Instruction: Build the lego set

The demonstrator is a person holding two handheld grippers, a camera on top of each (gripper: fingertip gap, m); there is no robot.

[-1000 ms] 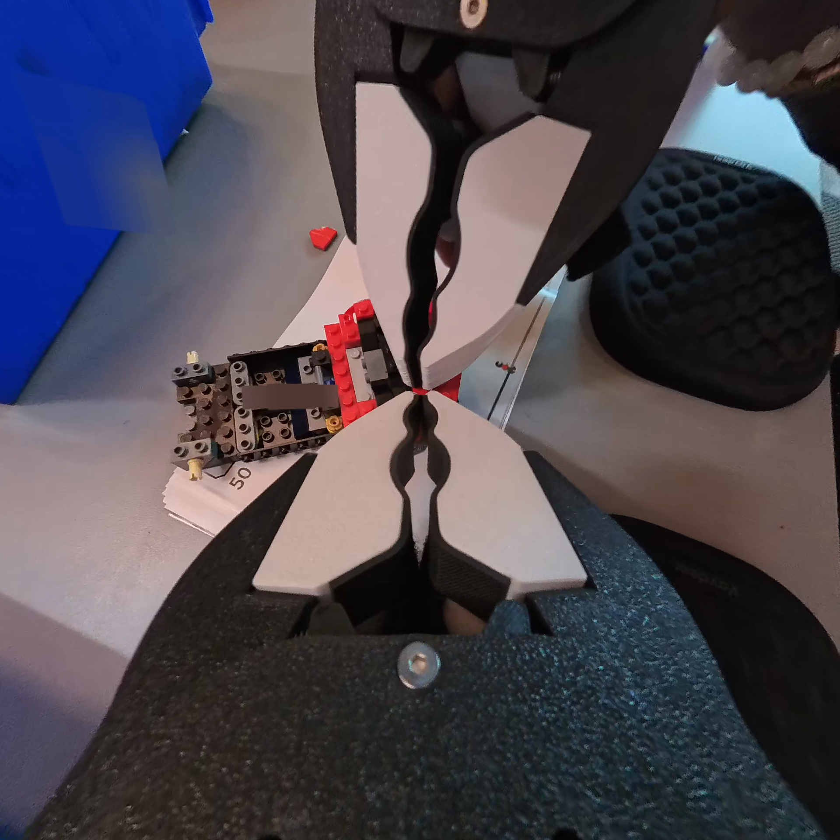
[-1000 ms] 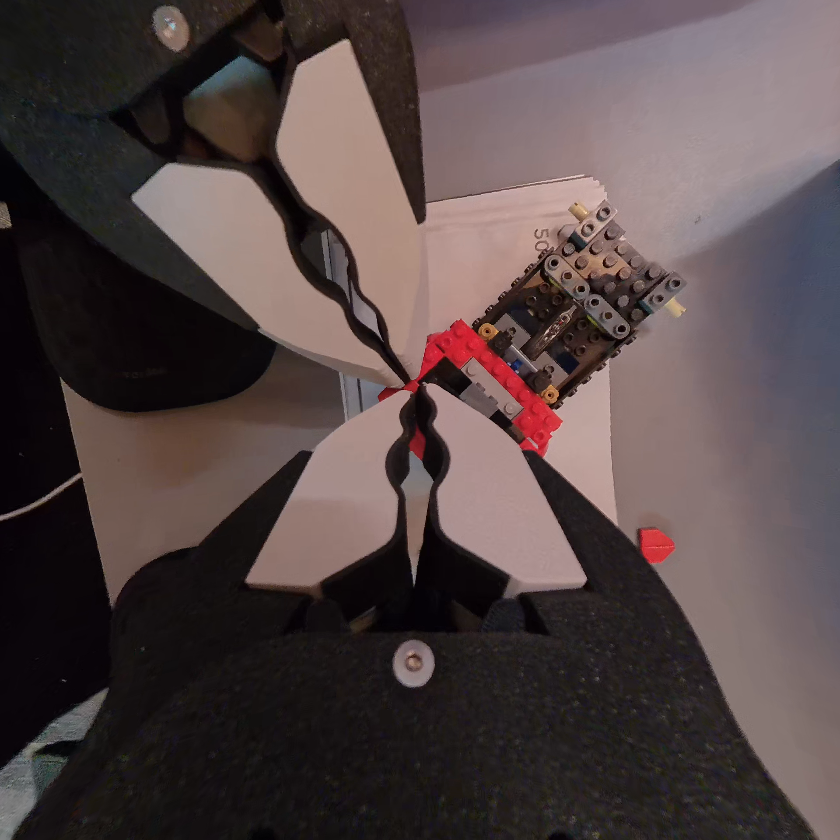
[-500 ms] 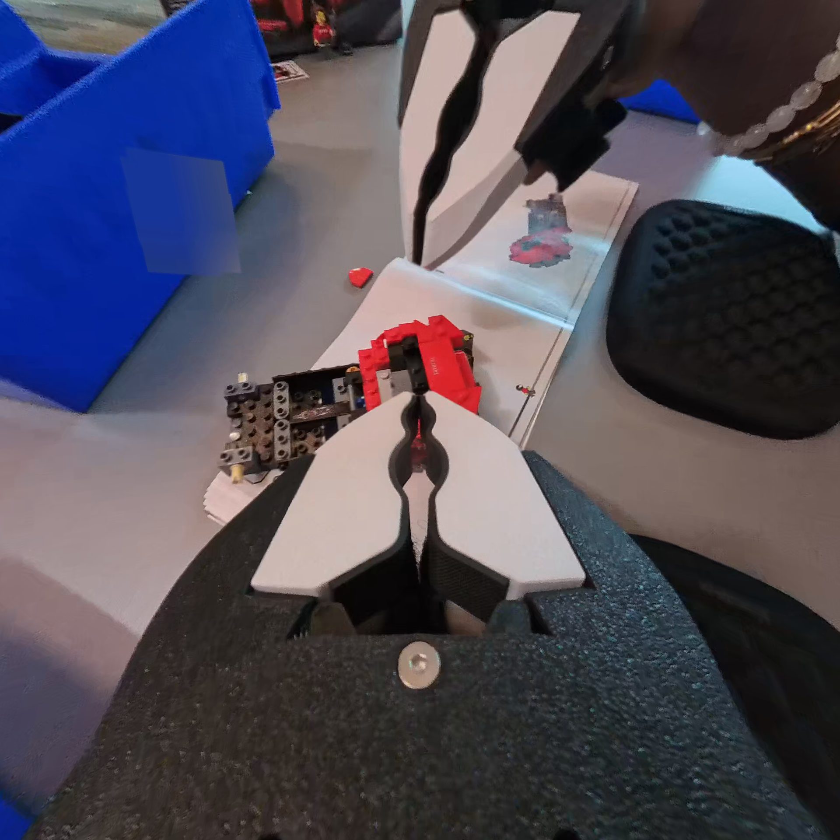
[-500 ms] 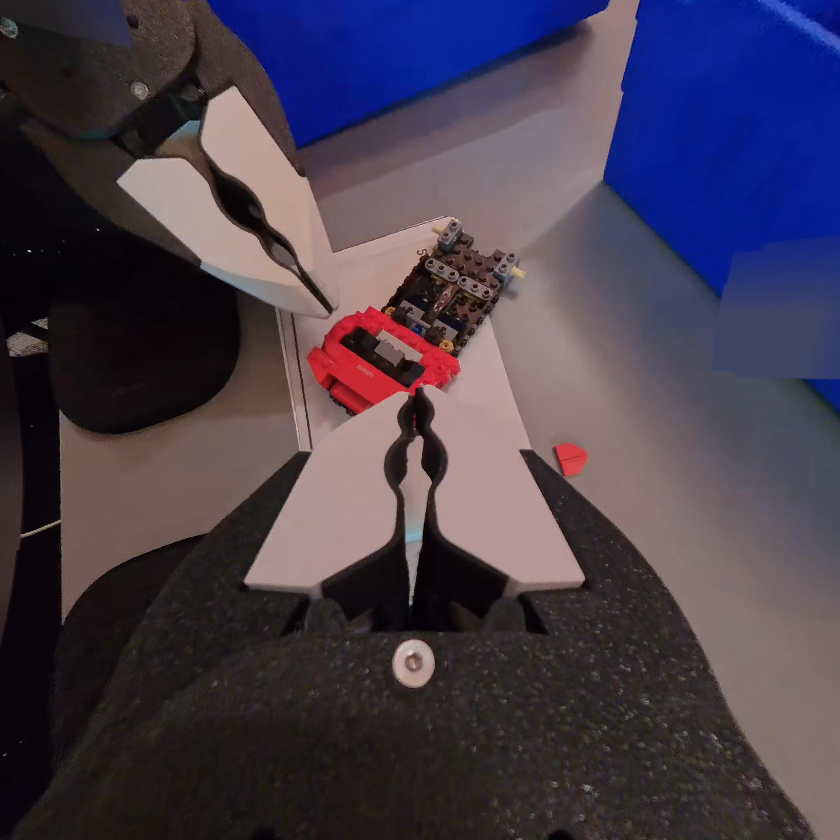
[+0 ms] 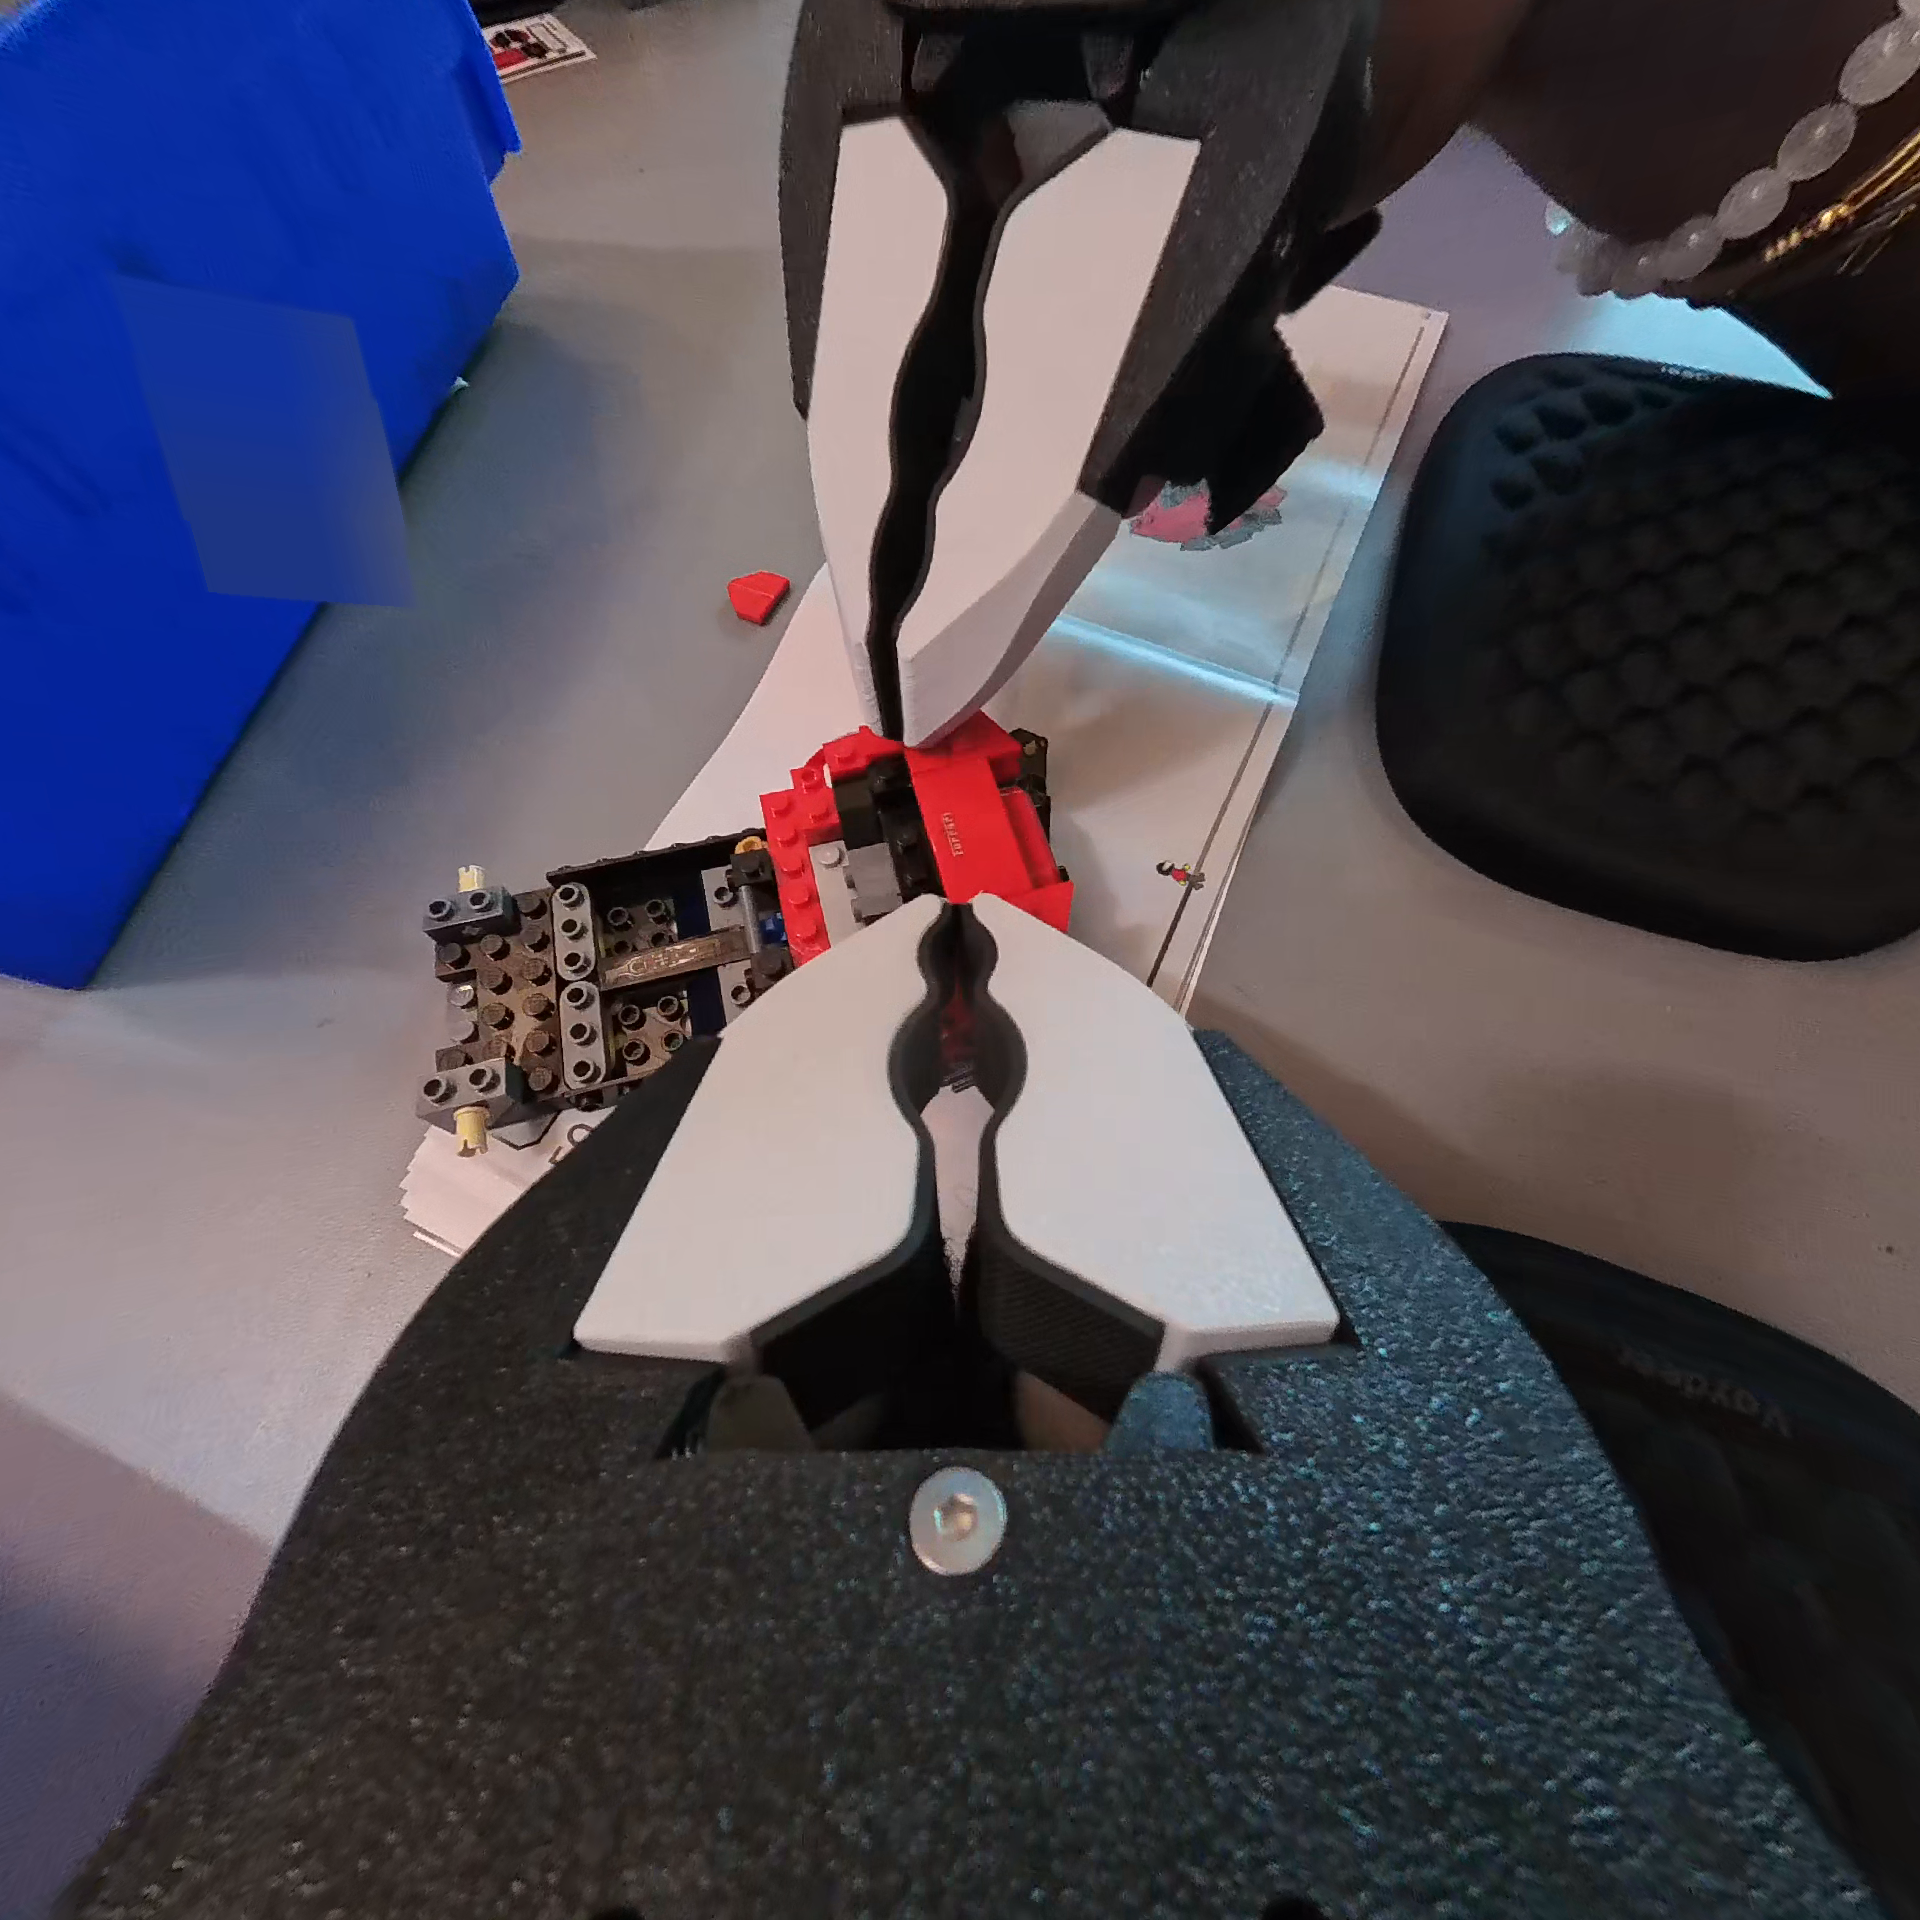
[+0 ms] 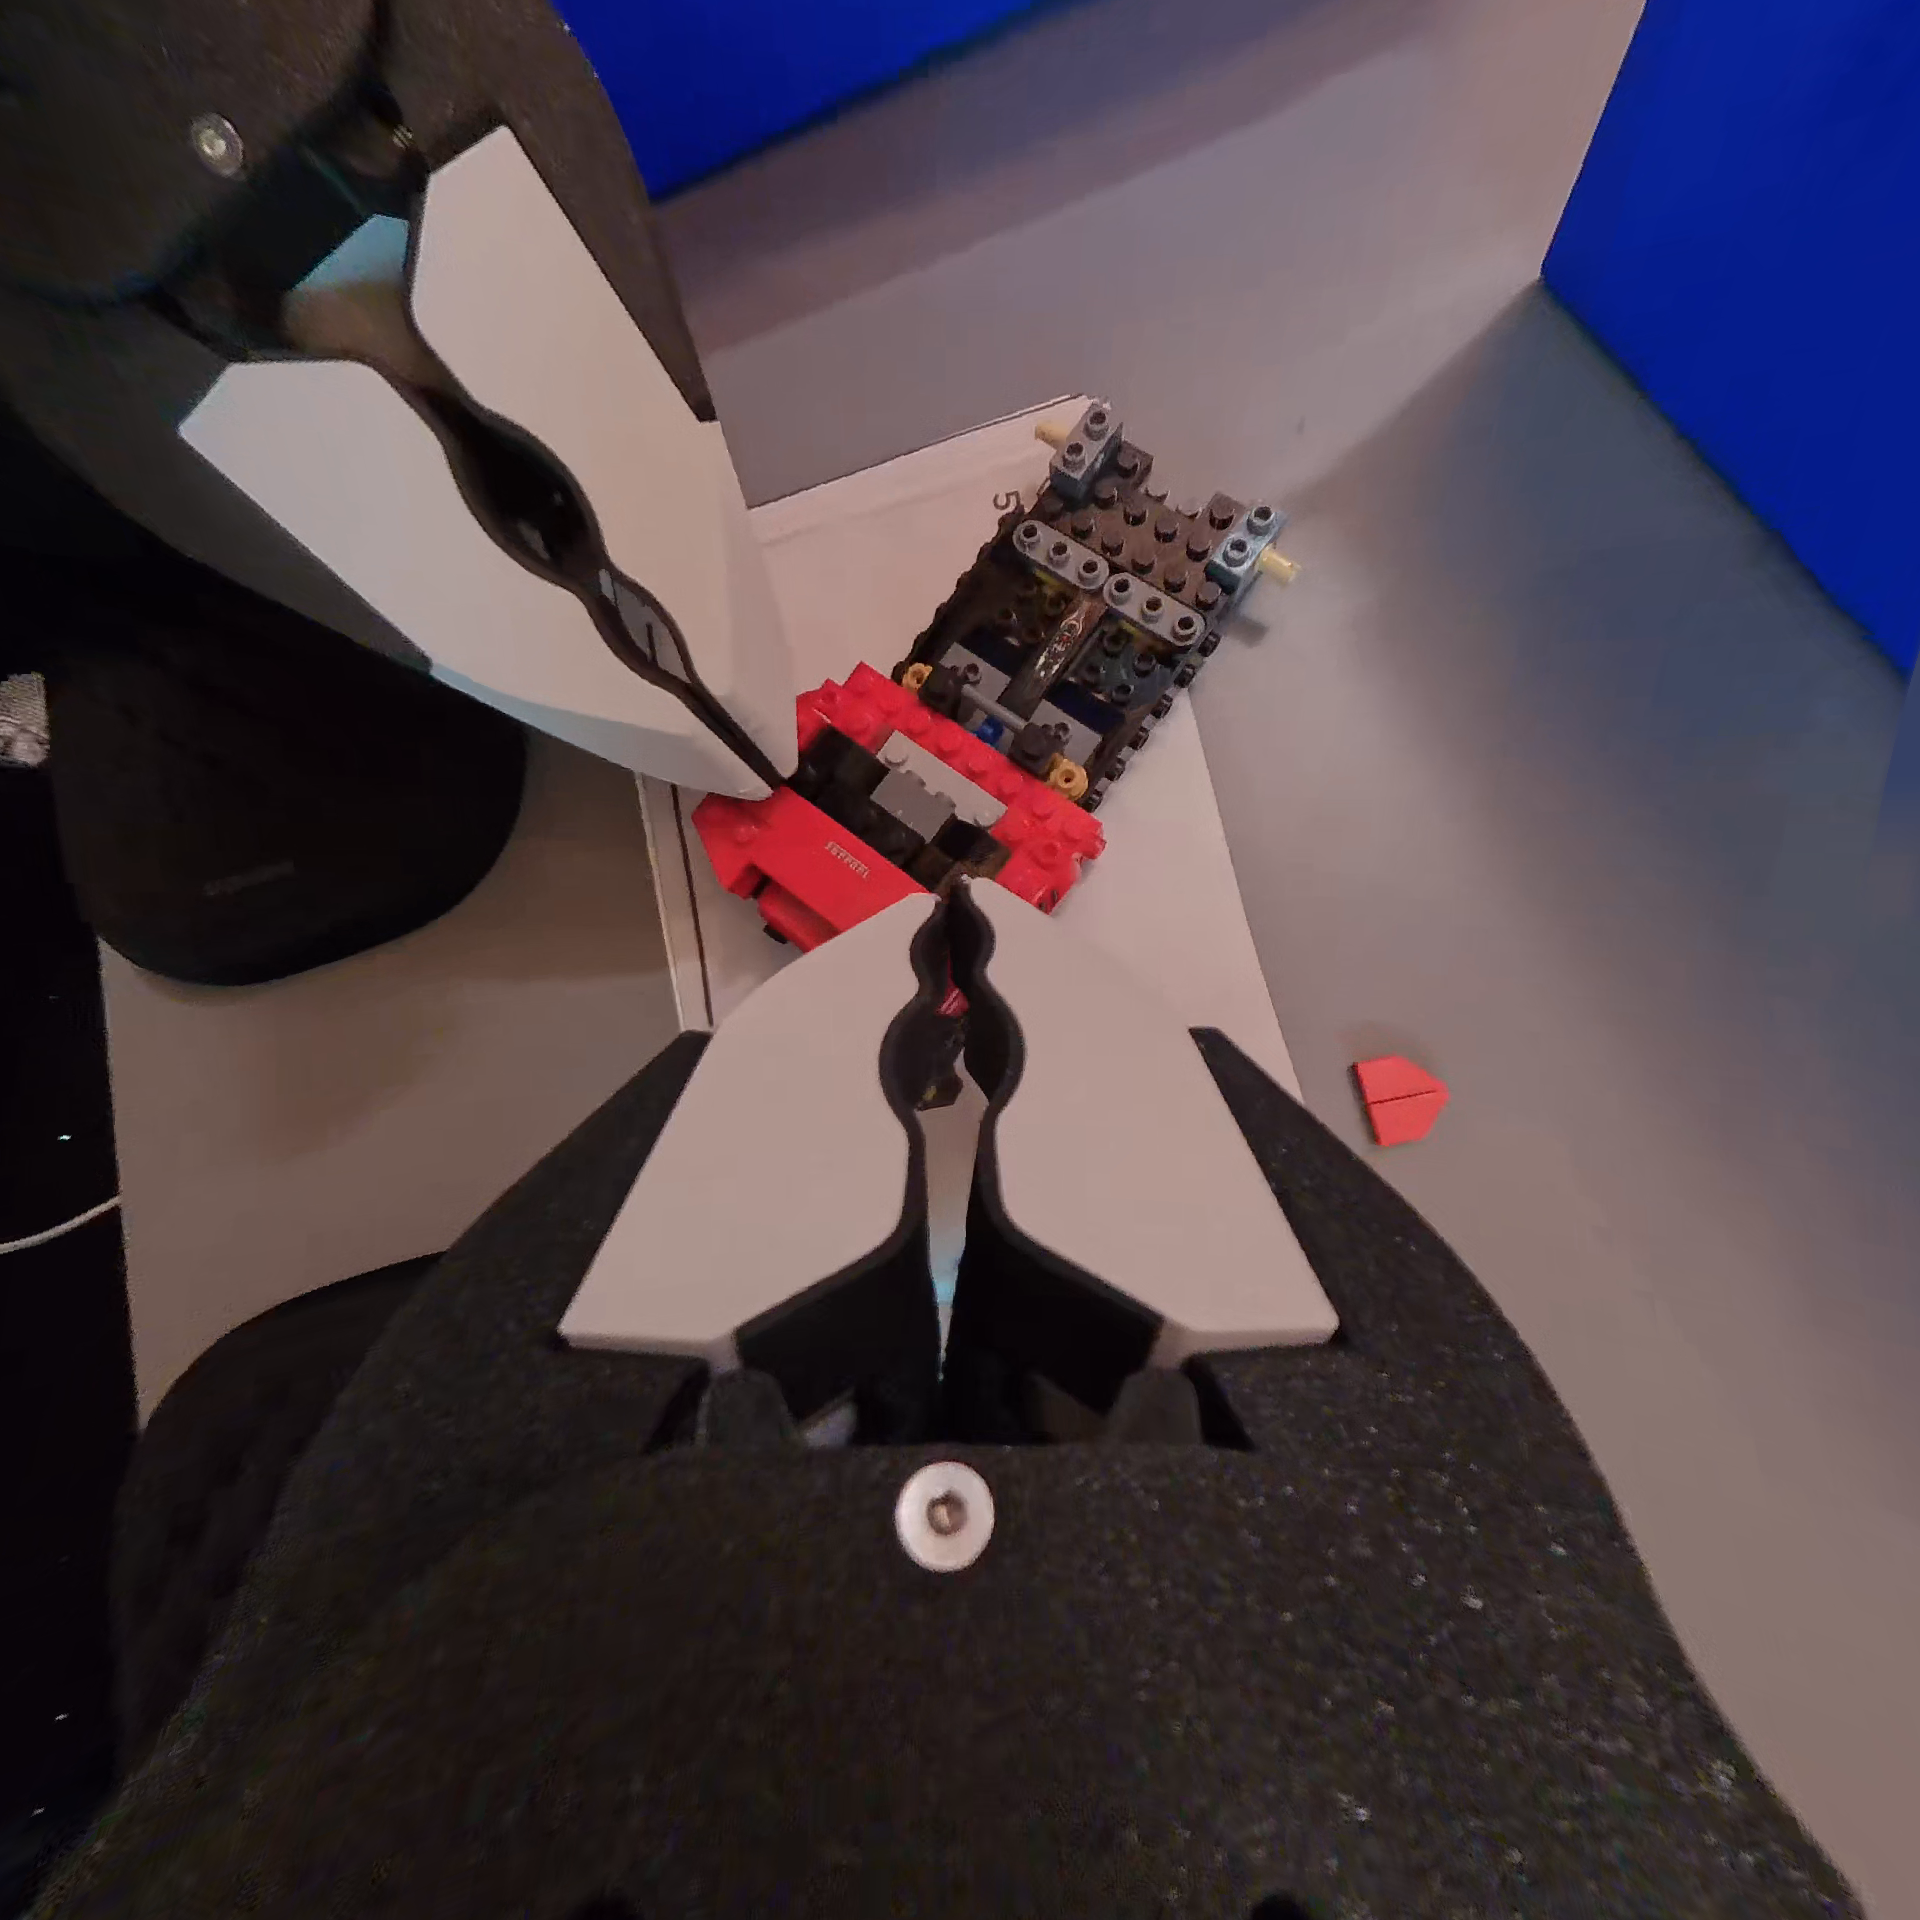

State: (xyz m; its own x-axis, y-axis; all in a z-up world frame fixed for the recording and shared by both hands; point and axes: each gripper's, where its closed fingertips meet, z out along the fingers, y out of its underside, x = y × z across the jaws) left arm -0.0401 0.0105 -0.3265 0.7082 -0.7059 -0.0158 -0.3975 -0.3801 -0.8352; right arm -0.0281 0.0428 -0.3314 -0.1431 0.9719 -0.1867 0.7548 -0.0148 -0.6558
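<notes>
A partly built lego car lies on an open instruction booklet. Its red front section joins a black and grey studded chassis. My left gripper is shut, with its tips against one corner of the red section. My right gripper is shut, with its tips on the opposite edge of the red section. I see nothing held between either pair of fingers. A loose red wedge piece lies on the grey table beside the booklet.
A blue bin stands left of the car; blue bins also line the back and right in the right wrist view. A black dimpled case lies beside the booklet. A person's wrist with a bead bracelet holds the right gripper. The gap from one gripper's tips to the other's is roughly 4 centimetres. About 12 centimetres separates my left fingertips from the black dimpled case. Seen from the left wrist view as well.
Half a second ago both grippers were raised and apart from the car. They have now come back down onto the red section. The car stays on the booklet.
</notes>
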